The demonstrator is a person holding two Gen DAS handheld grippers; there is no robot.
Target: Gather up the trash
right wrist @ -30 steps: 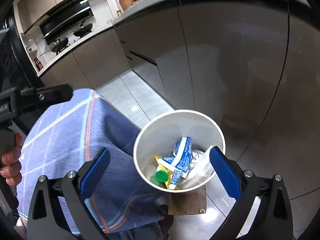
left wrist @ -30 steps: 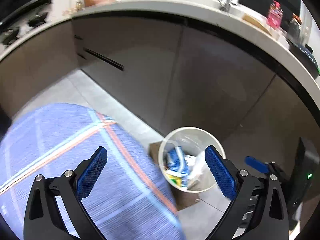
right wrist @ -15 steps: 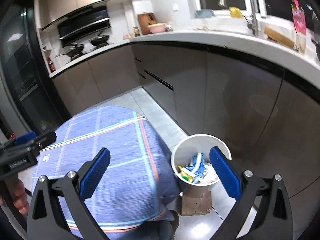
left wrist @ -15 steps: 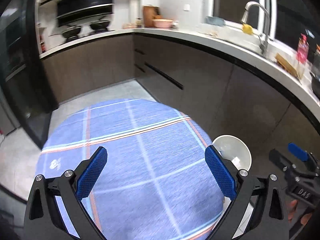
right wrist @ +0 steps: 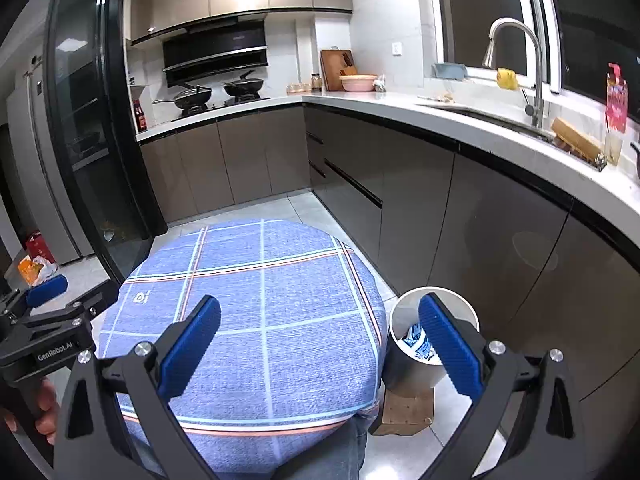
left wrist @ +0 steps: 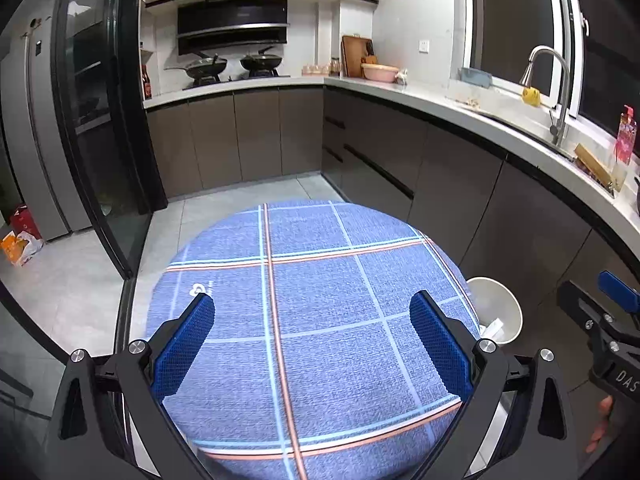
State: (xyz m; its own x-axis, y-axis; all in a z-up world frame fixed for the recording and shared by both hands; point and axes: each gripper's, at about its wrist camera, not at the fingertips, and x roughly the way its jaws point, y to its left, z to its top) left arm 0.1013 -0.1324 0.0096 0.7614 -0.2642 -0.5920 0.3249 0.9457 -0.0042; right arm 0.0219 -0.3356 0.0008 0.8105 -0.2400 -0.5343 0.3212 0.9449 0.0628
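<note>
Bin: the round white plastic trash bin [right wrist: 434,334] stands on the grey tiled floor [right wrist: 304,204] to my right, just beside the blue checked cloth-covered round table [right wrist: 256,304] and close to the brown cabinet fronts [right wrist: 460,216]. In my left view only part of its rim [left wrist: 498,308] shows past the table edge.
Trash: blue-and-white printed wrappers [right wrist: 414,338] lie inside the bin; my right tool's blue pad hides the rest.
Under the bin: a brown cardboard piece [right wrist: 408,406] lies on the floor; the bin rests on it.
Right gripper [right wrist: 320,346]: I hold it wide open with nothing between the blue pads, above the table's right edge and the bin.
Left gripper [left wrist: 312,342]: also spread wide and empty, over the middle of the tablecloth [left wrist: 312,300].
In the way: the table sits between my left tool and the bin and covers most of it from that side.
Around: a white L-shaped countertop [right wrist: 460,120] runs along the cabinets, with a steel tap [right wrist: 520,64], a pink bowl [right wrist: 358,82] and a wooden cutting board [right wrist: 336,64] on it; two dark pans [left wrist: 232,65] sit on the hob under a black hood [left wrist: 232,28].
Far left: an orange-and-white bag [left wrist: 18,246] lies on the floor beyond the black-framed glass door [left wrist: 100,120].
</note>
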